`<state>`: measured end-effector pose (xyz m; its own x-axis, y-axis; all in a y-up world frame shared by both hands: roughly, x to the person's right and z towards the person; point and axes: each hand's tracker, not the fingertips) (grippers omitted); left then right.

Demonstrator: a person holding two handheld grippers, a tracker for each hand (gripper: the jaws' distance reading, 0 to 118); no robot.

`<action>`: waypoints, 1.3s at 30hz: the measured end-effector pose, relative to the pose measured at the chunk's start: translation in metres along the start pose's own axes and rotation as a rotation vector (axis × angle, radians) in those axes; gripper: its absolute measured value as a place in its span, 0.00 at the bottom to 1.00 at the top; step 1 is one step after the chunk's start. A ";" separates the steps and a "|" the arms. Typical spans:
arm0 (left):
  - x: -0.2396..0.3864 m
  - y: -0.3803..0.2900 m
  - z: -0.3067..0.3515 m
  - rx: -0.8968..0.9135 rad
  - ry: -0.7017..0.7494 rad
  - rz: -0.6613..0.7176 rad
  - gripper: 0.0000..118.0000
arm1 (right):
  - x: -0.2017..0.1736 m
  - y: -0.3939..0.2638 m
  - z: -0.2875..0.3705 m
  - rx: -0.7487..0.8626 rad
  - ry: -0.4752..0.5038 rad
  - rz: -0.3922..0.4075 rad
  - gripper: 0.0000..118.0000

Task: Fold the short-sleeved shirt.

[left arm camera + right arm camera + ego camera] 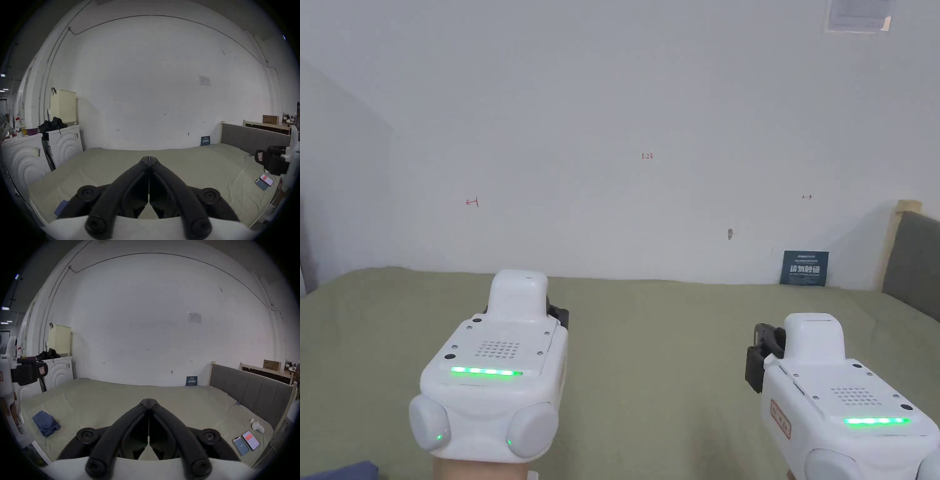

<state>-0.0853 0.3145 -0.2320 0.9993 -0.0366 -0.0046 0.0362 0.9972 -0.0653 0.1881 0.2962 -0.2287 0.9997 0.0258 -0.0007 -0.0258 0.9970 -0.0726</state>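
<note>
Head view: your left gripper and right gripper, white plastic housings with green light bars, sit closest, held level above the olive-green bed sheet; jaw state can't be told here. A dark blue corner of cloth peeks in at bottom left.

Left gripper view: black jaws pressed together, holding nothing. Two smartphones lie on the sheet's right edge.

Right gripper view: jaws likewise closed and empty. Here you get the crumpled blue short-sleeved shirt, bunched near the bed's left edge, well apart from both grippers. Likely light, soft, floppy; take it by shoulder seams or hem corners and spread it first. A white rolled sock lies near the phones.
</note>
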 end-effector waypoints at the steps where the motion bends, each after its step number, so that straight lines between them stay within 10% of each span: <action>1: 0.000 0.001 0.000 0.004 0.003 -0.004 0.00 | -0.002 0.001 0.000 0.005 -0.002 0.004 0.00; 5: 0.000 0.005 0.001 -0.008 0.003 -0.005 0.10 | -0.004 0.007 -0.004 0.026 -0.004 0.005 0.02; 6: 0.000 0.005 0.002 -0.011 0.001 -0.002 0.37 | -0.003 0.007 -0.006 0.034 -0.012 -0.001 0.14; 8: -0.006 0.003 -0.017 -0.053 0.045 -0.030 1.00 | -0.002 0.010 -0.010 0.035 -0.040 -0.007 0.83; 11: -0.011 -0.001 -0.019 -0.028 0.019 -0.021 1.00 | -0.006 0.016 -0.010 0.075 -0.047 -0.016 1.00; 39: -0.016 0.009 -0.004 -0.003 0.060 -0.012 1.00 | 0.002 0.024 -0.008 0.016 -0.022 0.052 1.00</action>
<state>-0.1011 0.3234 -0.2365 0.9966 -0.0527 -0.0640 0.0482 0.9965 -0.0688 0.1891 0.3198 -0.2381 0.9967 0.0795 0.0177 -0.0784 0.9953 -0.0569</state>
